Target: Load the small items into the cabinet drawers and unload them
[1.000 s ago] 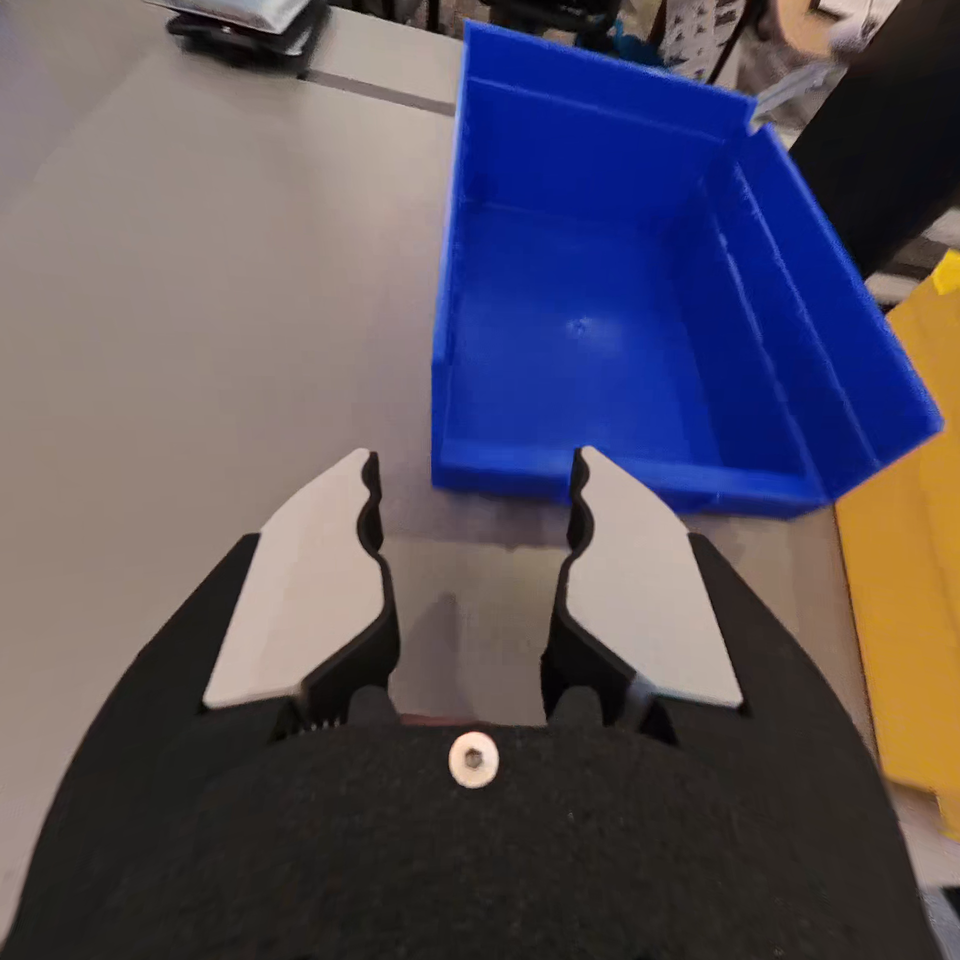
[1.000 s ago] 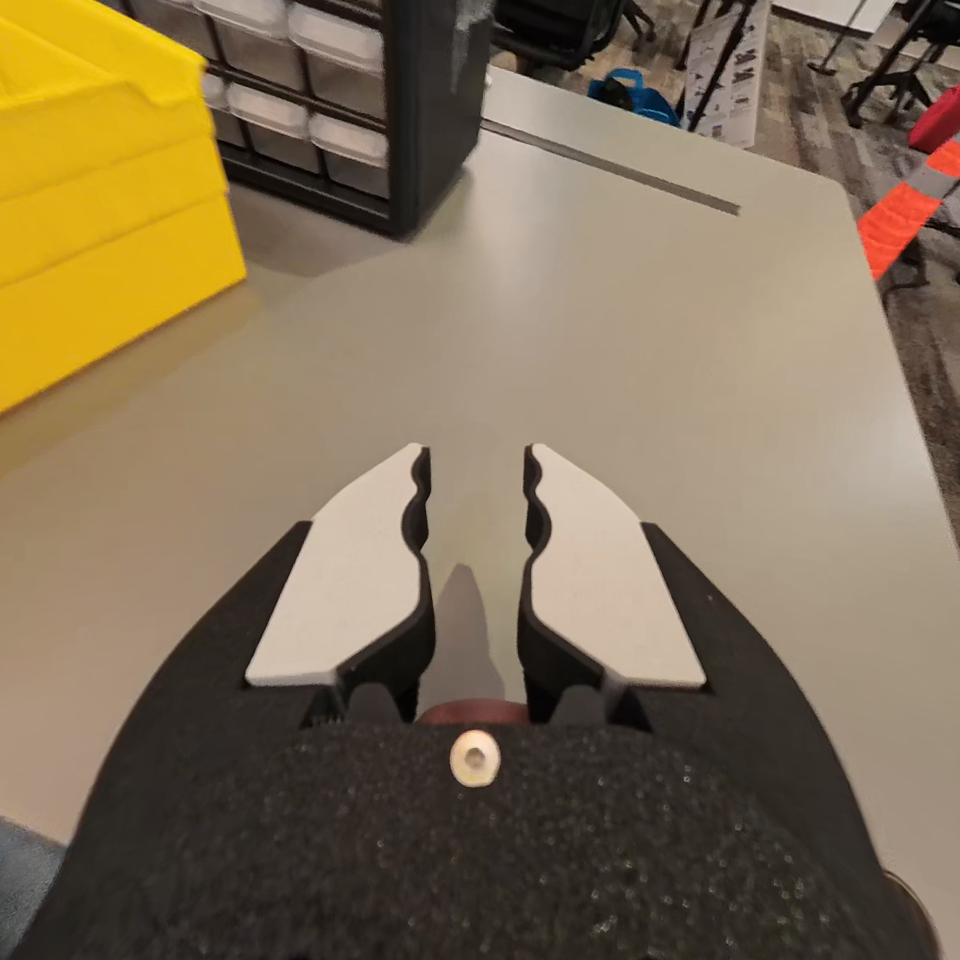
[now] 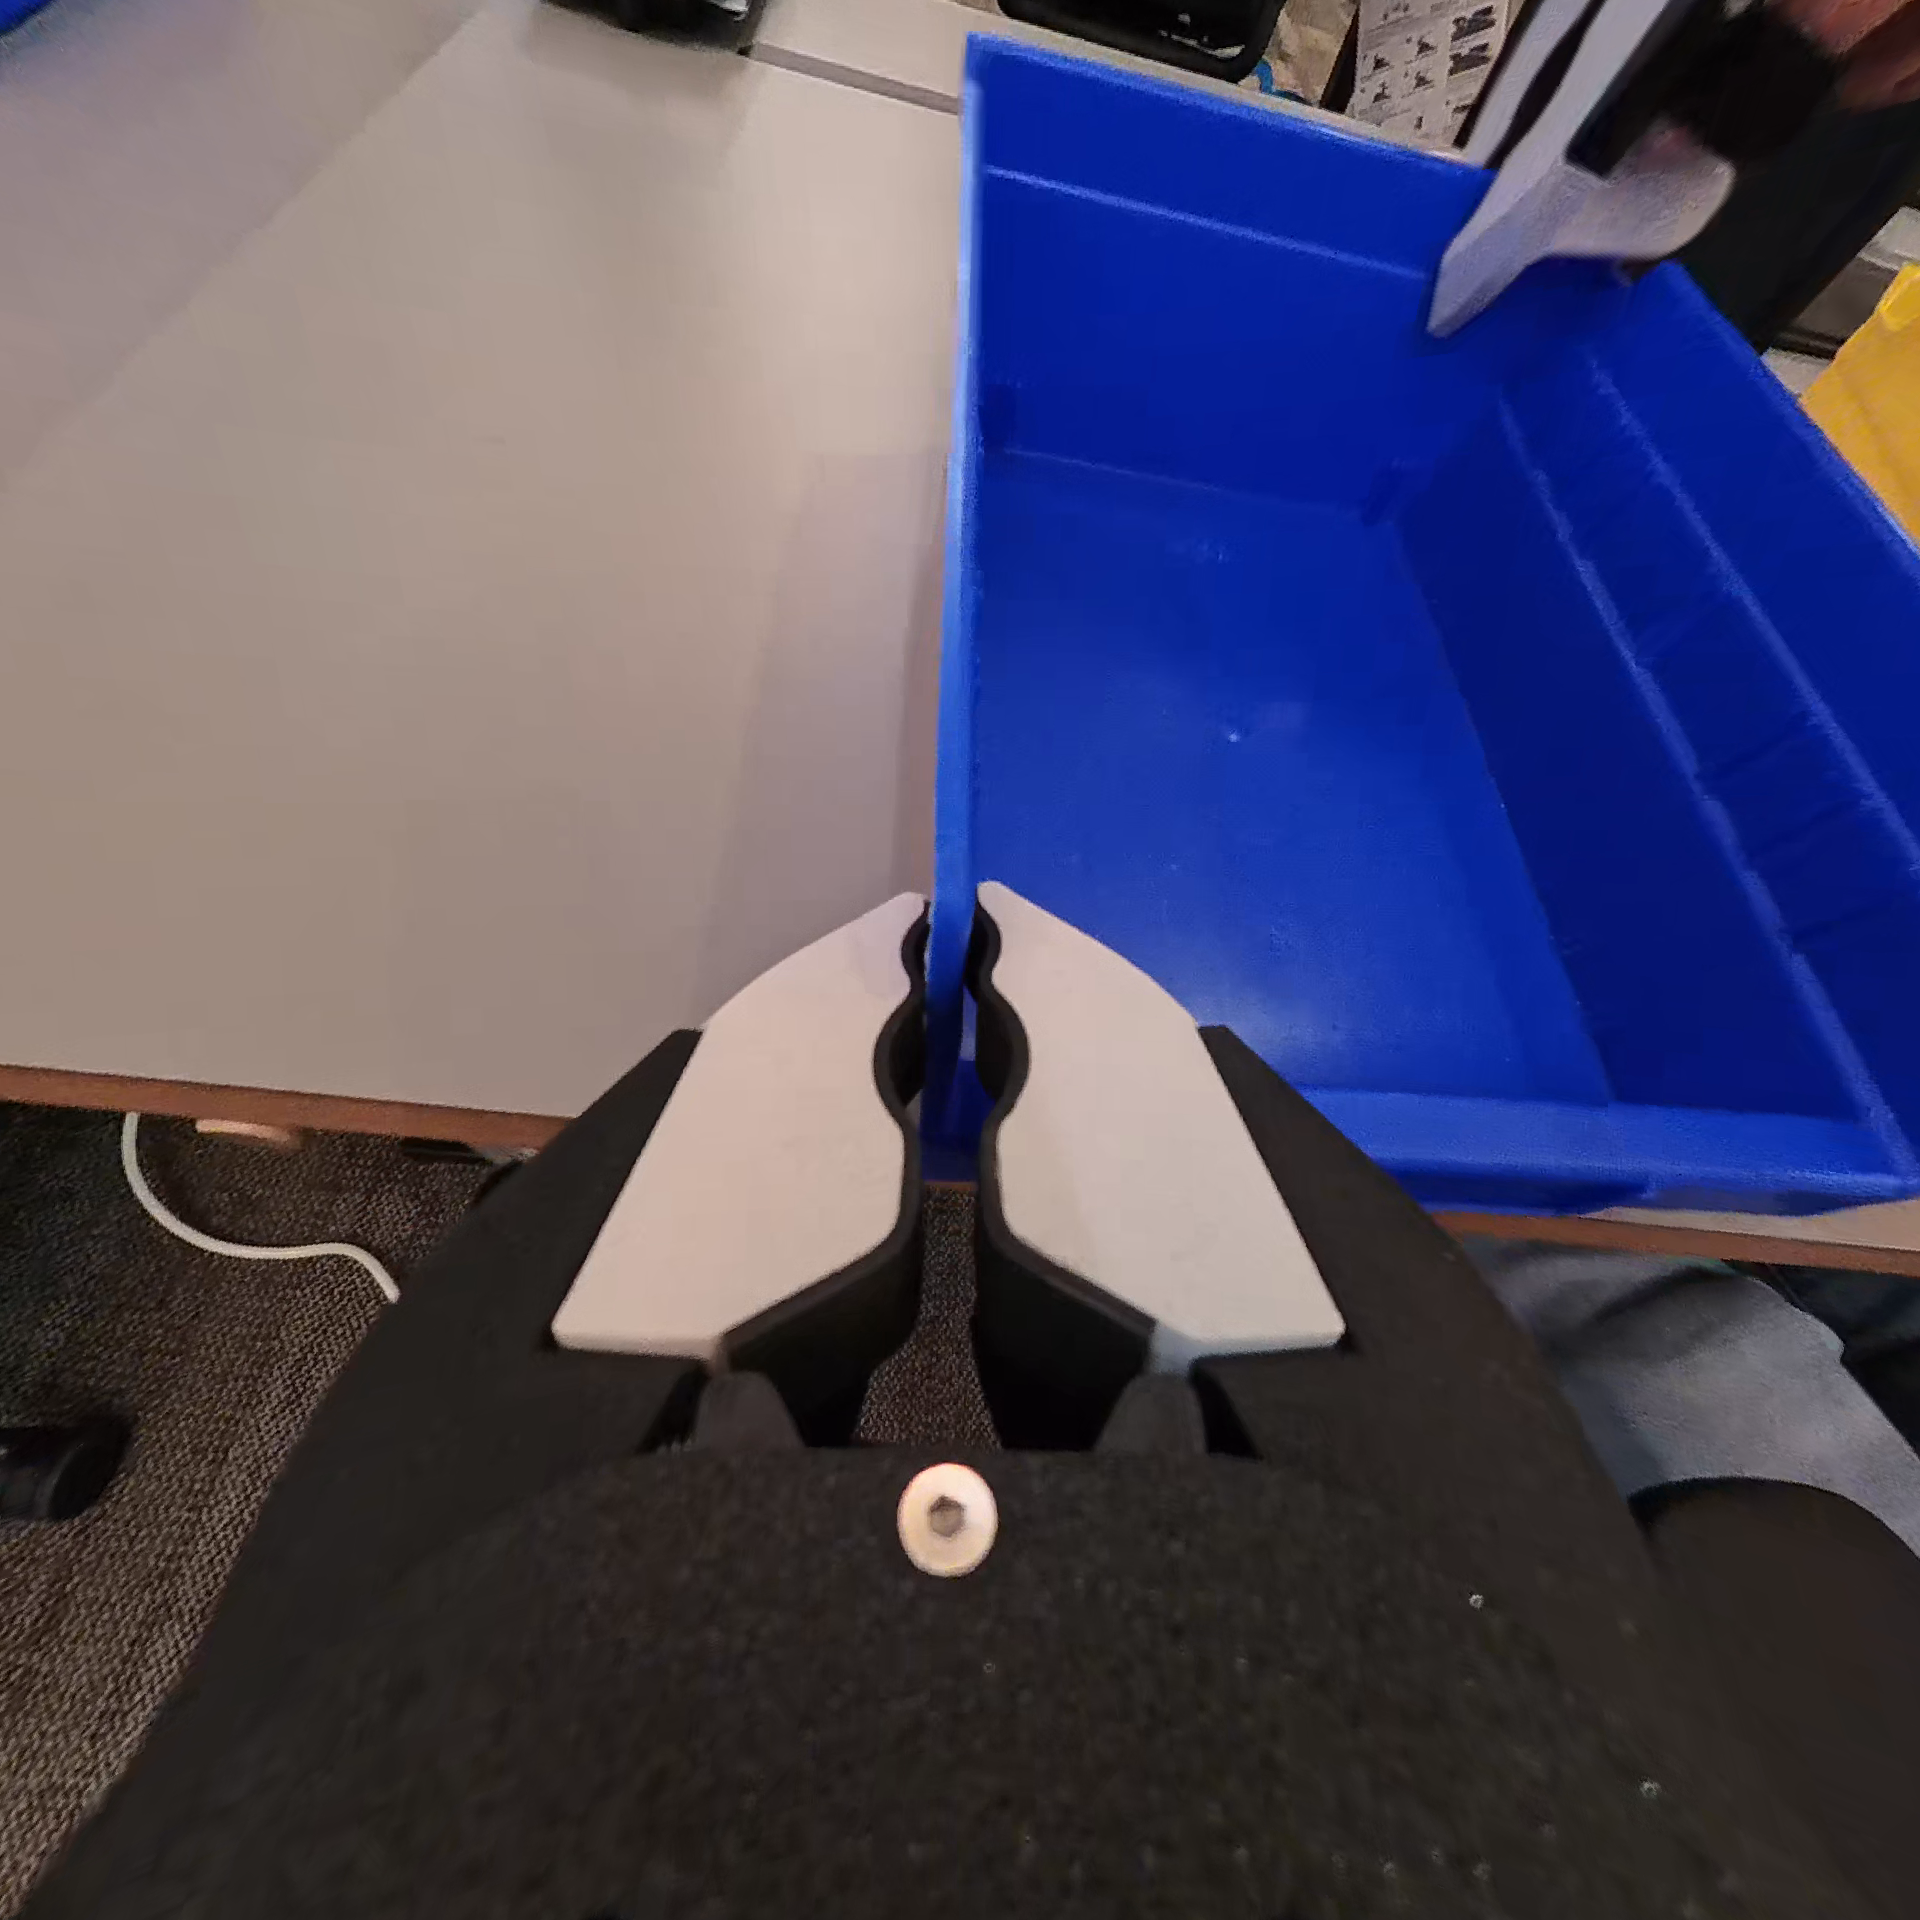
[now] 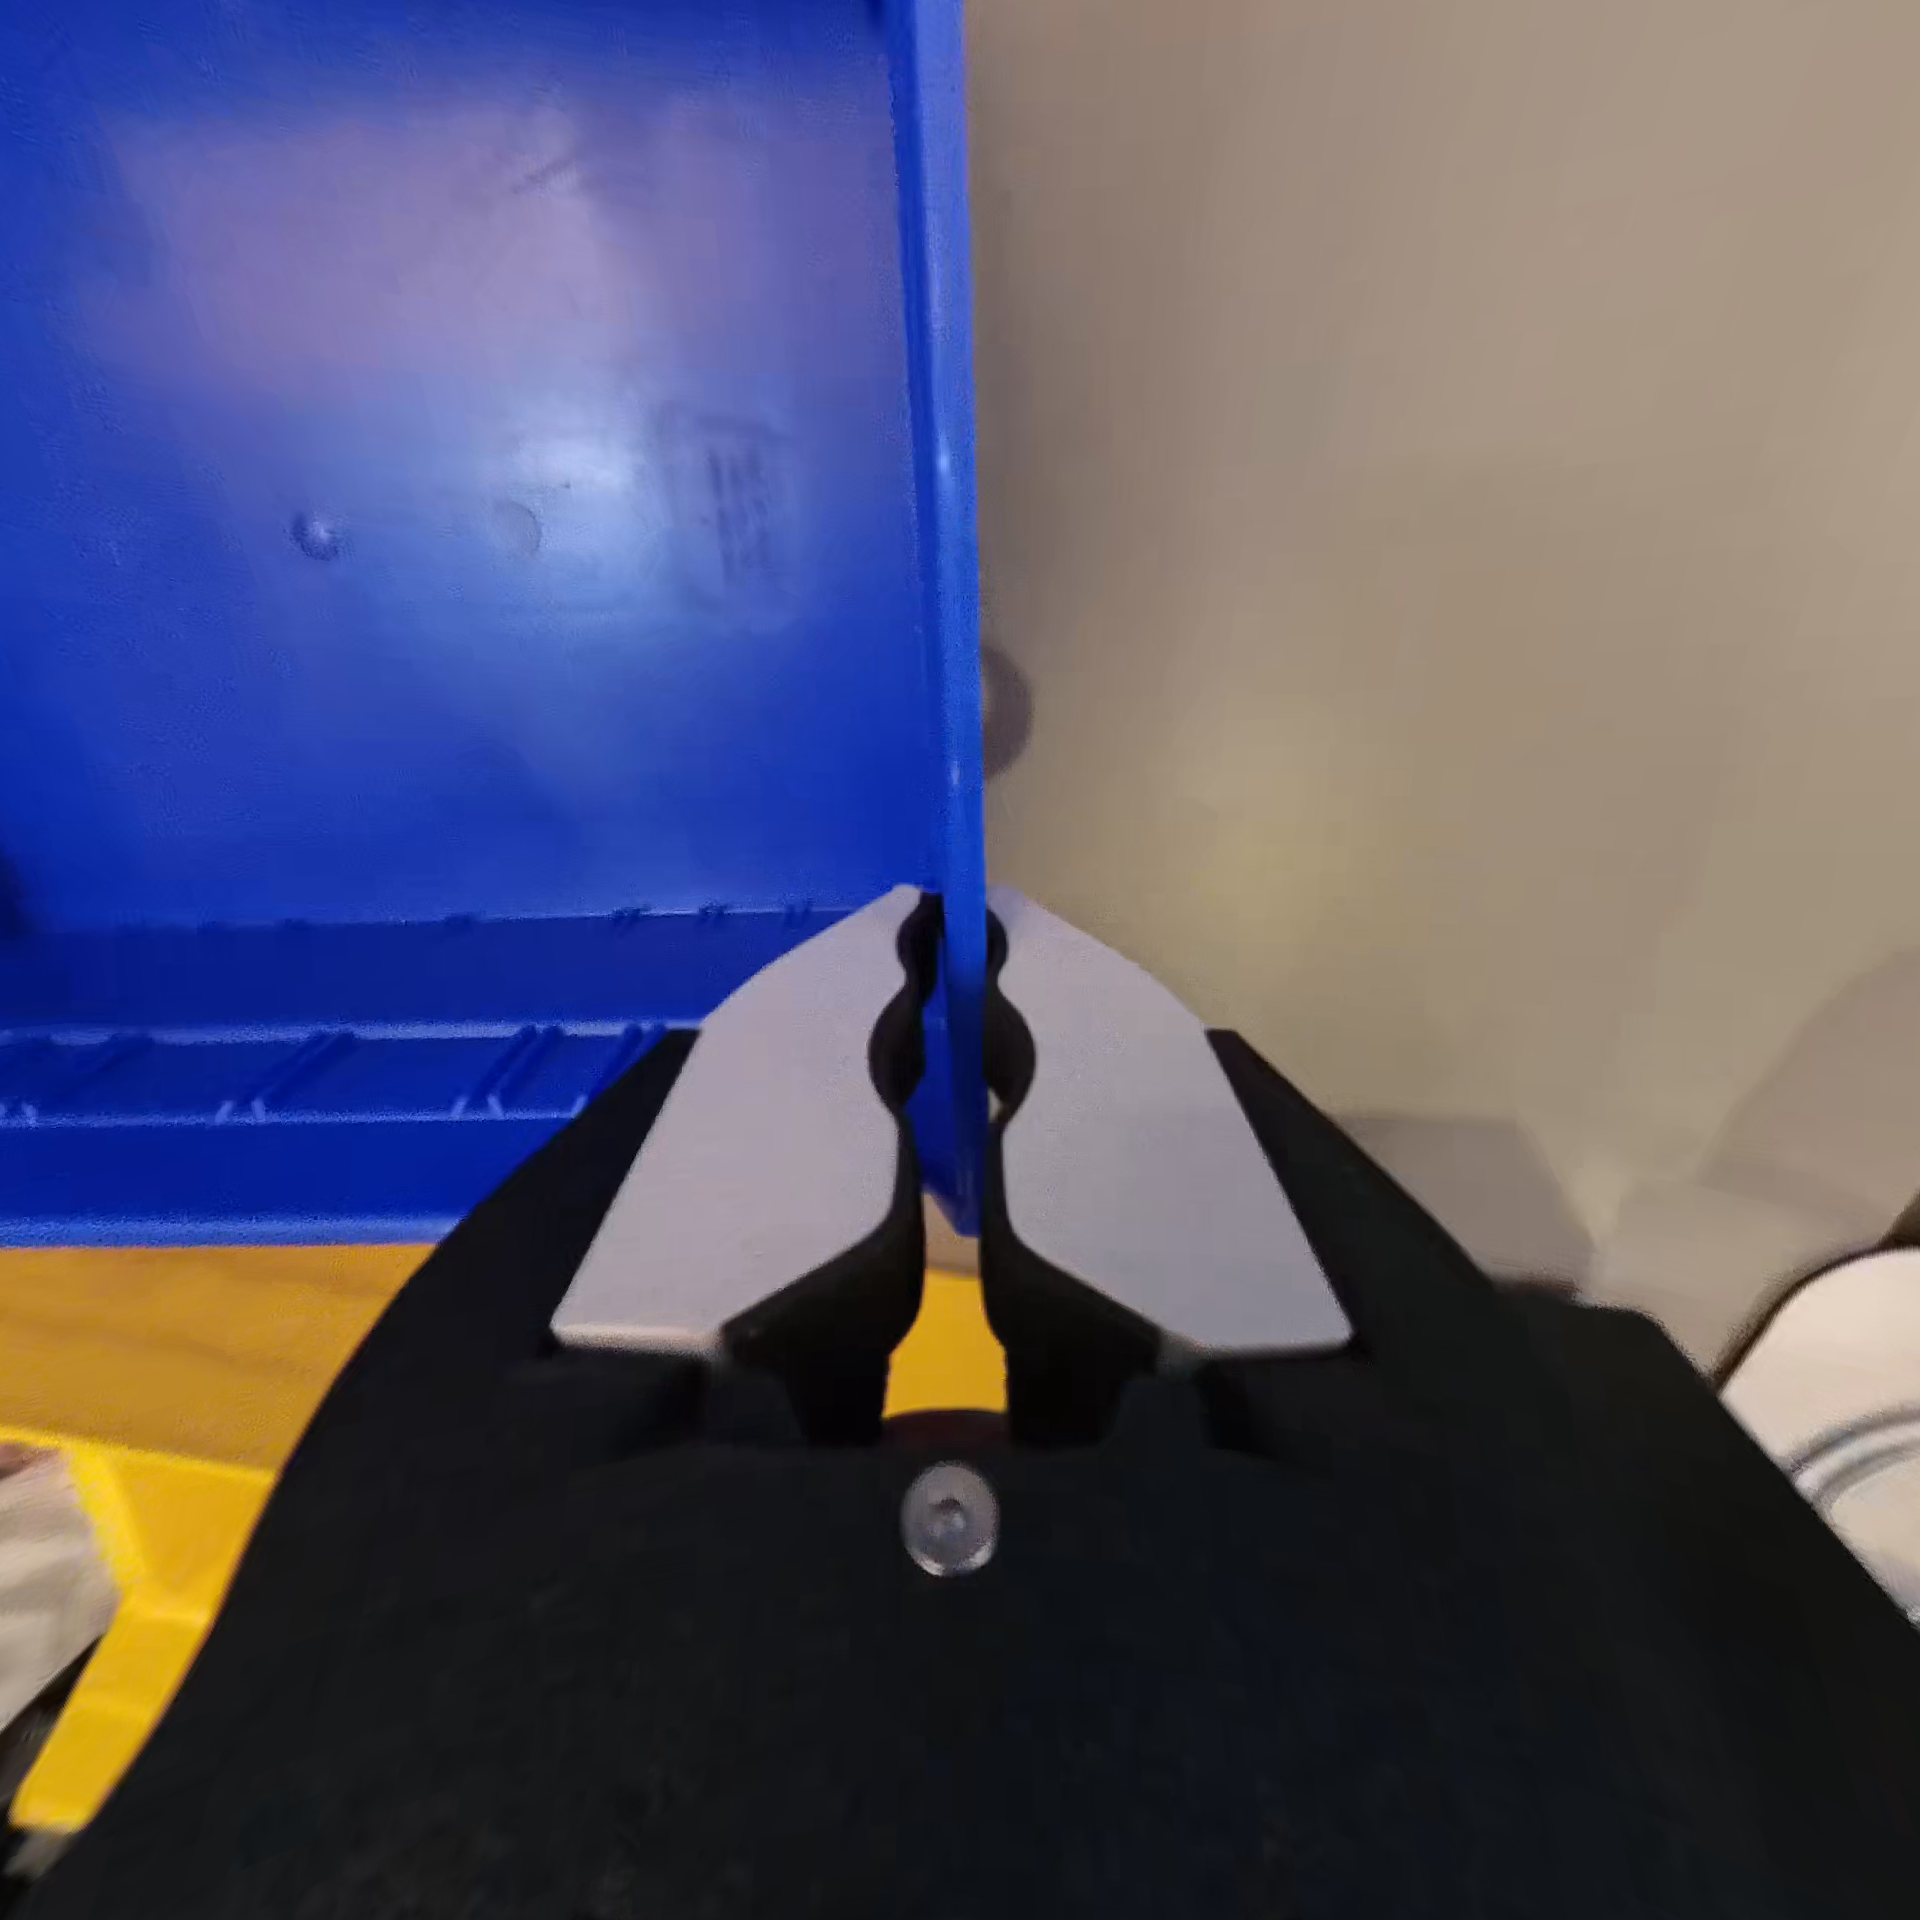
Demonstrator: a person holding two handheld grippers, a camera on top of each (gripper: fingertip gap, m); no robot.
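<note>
A blue plastic bin (image 3: 1278, 748) sits at the near edge of the grey table (image 3: 468, 520), and no items show inside it. My left gripper (image 3: 951, 914) is shut on the bin's left wall at its near corner. My right gripper (image 4: 951, 904) is shut on another wall of the blue bin (image 4: 468, 468). The right gripper also shows in the left wrist view (image 3: 1538, 218), clamped on the bin's far right corner. The cabinet drawers do not show now.
A yellow bin (image 4: 208, 1340) lies below the blue bin in the right wrist view, and its corner shows at the right edge of the left wrist view (image 3: 1870, 416). Carpet floor with a white cable (image 3: 239, 1236) lies below the table edge. The gap from one gripper's tips to the other's is roughly 30 cm.
Both grippers were open over the table. Now each has closed on a wall of the blue bin. The bin now sits at the table's near edge.
</note>
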